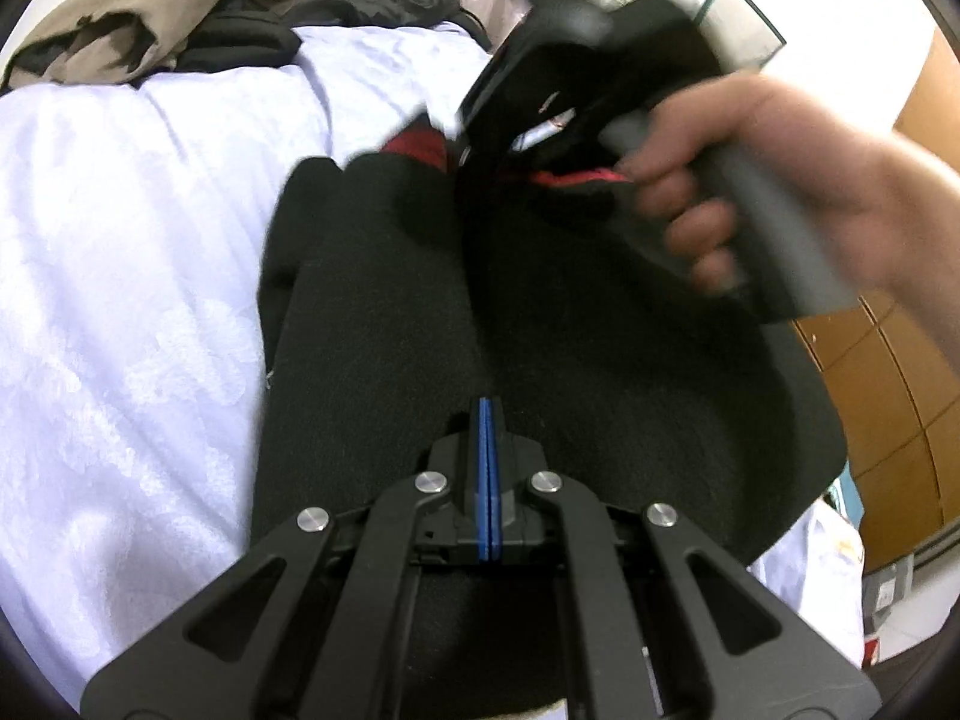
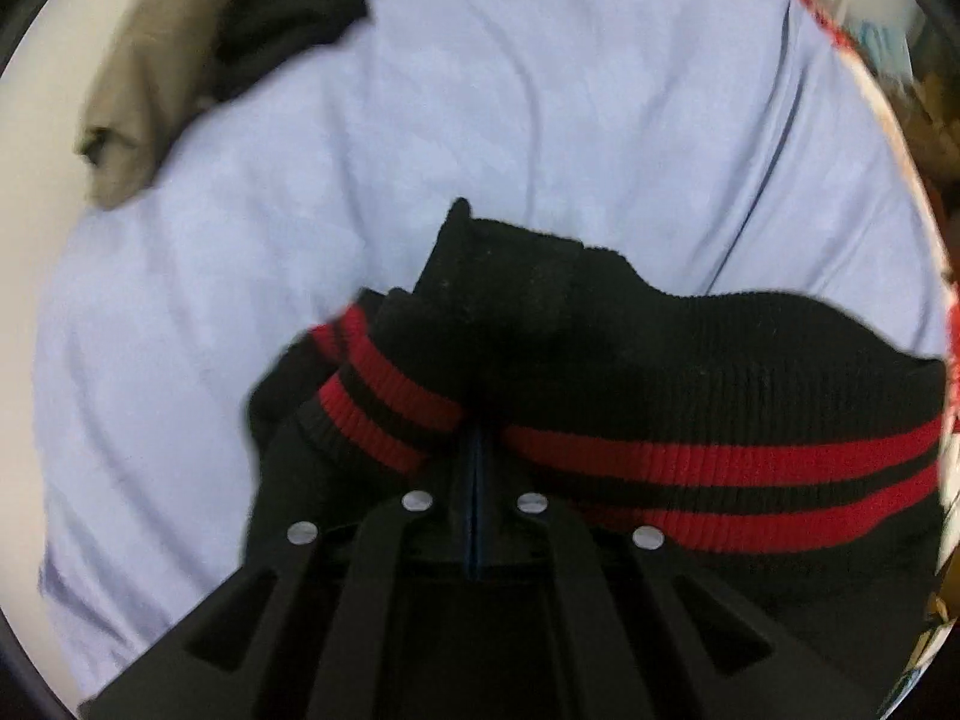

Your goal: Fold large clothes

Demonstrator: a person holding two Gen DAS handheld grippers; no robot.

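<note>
While a pale bedsheet [image 1: 120, 240] covers the bed, a black garment [image 1: 540, 330] with a red-striped ribbed hem [image 2: 690, 456] lies spread across it. The right gripper [image 2: 477, 450], held by a hand [image 1: 780, 180], has its jaws nearly together at the hem; the left gripper [image 1: 487, 414] rests over the fabric, jaws pressed together, empty.

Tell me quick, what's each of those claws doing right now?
Left gripper: closed on the black garment.
Right gripper: closed on the garment's red-striped ribbed hem.
</note>
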